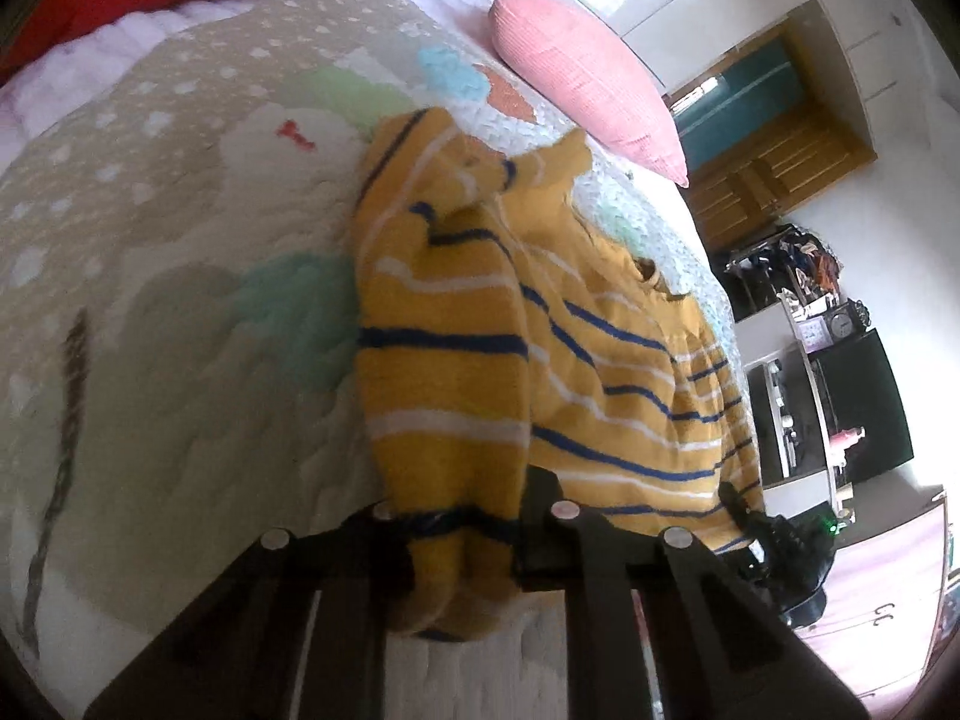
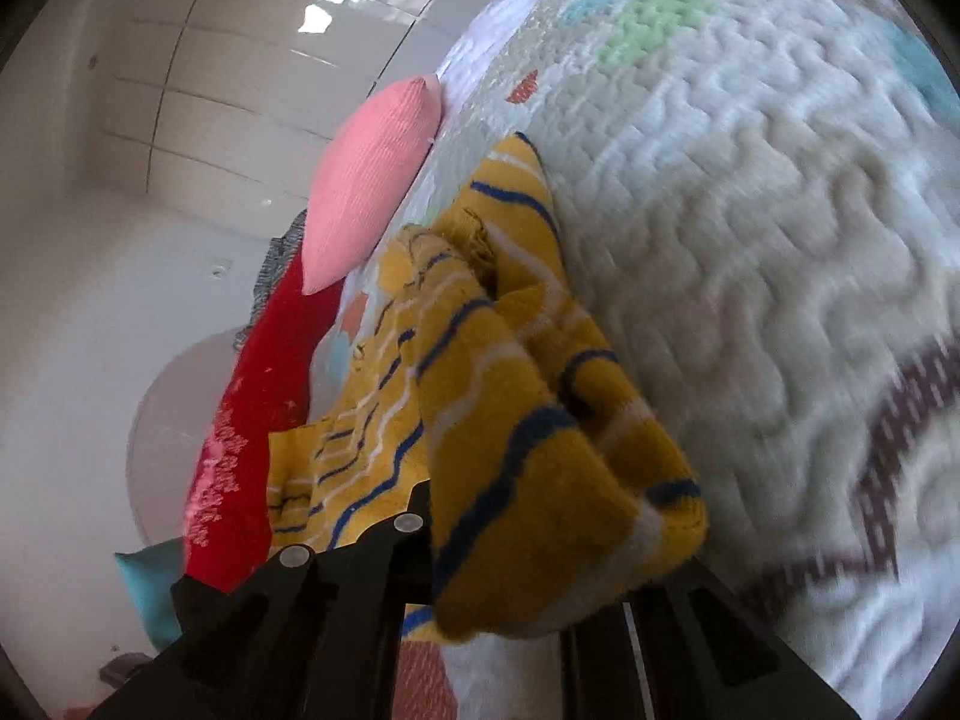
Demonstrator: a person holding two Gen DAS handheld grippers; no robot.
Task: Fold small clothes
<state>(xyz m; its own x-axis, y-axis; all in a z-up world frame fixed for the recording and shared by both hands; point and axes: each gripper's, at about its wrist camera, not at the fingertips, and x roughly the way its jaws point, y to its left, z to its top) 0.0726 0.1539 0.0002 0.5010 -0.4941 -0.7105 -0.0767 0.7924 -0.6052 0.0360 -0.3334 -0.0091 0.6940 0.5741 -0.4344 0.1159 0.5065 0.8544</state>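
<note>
A small yellow sweater (image 1: pixel 606 360) with navy and white stripes lies crumpled on the quilted bedspread (image 1: pixel 150 228). In the left wrist view my left gripper (image 1: pixel 465 531) is shut on a bunched fold at the sweater's near edge, and cloth bulges out below the black fingers (image 1: pixel 555 507). In the right wrist view my right gripper (image 2: pixel 534 546) is shut on another thick fold of the sweater (image 2: pixel 528 456), which drapes over and hides its right finger. The right gripper's black body (image 1: pixel 780 546) also shows at the sweater's lower right edge in the left wrist view.
A pink pillow (image 1: pixel 588 84) lies on the bed beyond the sweater, also seen as the pink pillow (image 2: pixel 366 180). A red cushion (image 2: pixel 252 420) lies along the bed's edge. White wardrobe doors (image 2: pixel 210 90) and a cluttered shelf (image 1: pixel 804 324) stand past the bed.
</note>
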